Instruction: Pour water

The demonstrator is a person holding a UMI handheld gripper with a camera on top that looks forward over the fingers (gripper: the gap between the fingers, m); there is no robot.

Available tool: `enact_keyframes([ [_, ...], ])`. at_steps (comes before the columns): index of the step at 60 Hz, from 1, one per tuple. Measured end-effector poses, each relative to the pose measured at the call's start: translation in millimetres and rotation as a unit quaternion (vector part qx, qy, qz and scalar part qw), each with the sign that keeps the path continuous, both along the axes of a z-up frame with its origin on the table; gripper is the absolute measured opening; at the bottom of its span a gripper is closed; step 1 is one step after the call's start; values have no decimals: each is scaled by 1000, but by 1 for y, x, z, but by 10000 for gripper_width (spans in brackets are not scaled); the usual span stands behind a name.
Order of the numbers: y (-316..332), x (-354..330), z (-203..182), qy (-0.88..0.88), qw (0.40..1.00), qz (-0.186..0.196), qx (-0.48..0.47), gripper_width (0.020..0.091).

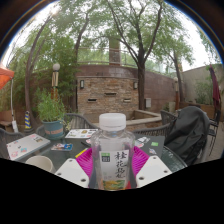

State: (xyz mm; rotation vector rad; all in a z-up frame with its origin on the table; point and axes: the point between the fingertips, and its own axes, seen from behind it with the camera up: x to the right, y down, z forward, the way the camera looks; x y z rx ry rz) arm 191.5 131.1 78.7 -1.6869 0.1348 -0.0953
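Observation:
A clear plastic water bottle (113,148) with a white cap and a green and white label stands between my gripper's (113,166) two fingers. The pink pads (86,160) press against its sides, so the gripper is shut on the bottle, which is upright. A white cup (40,162) shows just left of the left finger, low on the table. The bottle's base is hidden below the fingers.
Beyond the bottle lies a dark outdoor table (70,145) with books or papers (28,146) on its left part. A potted plant (50,112) stands at the left. A dark chair (190,135) is at the right. Brick wall and trees are behind.

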Motion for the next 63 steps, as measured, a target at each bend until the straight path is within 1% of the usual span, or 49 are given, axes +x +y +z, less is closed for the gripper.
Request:
enact_keyframes([
  [3,1,4,-7,-4,1000,-1,-1,474],
  [6,3,5,-8,-1,1000,-6,-2,516],
  [8,5,6,-10,-2,1000,-9,-4,577],
  [9,2,-6,0,-3,1000,-13,-10,601],
  [13,-2,-9,-8,15,999,-13,-44,696],
  [16,-9,-7,-16,31,997,-23,-70,818],
  [17,-15,-10,-11,32,996,-28,-74,849],
  [18,-19,-9,-10,33,996,-33,-77,857],
  [21,-33,-11,-1,36,995,-45,-86,833],
  [26,-67,-29,17,45,993,-49,-103,836],
  [37,-178,-70,73,58,977,-105,-178,832],
  [42,-225,-112,111,83,975,-103,-177,836],
  [47,-276,-153,137,107,971,-106,-185,834],
  [52,-319,-192,164,114,969,-99,-195,835],
  [57,-358,-214,189,117,968,-99,-201,836],
  [63,-391,-230,209,131,966,-103,-197,835],
])
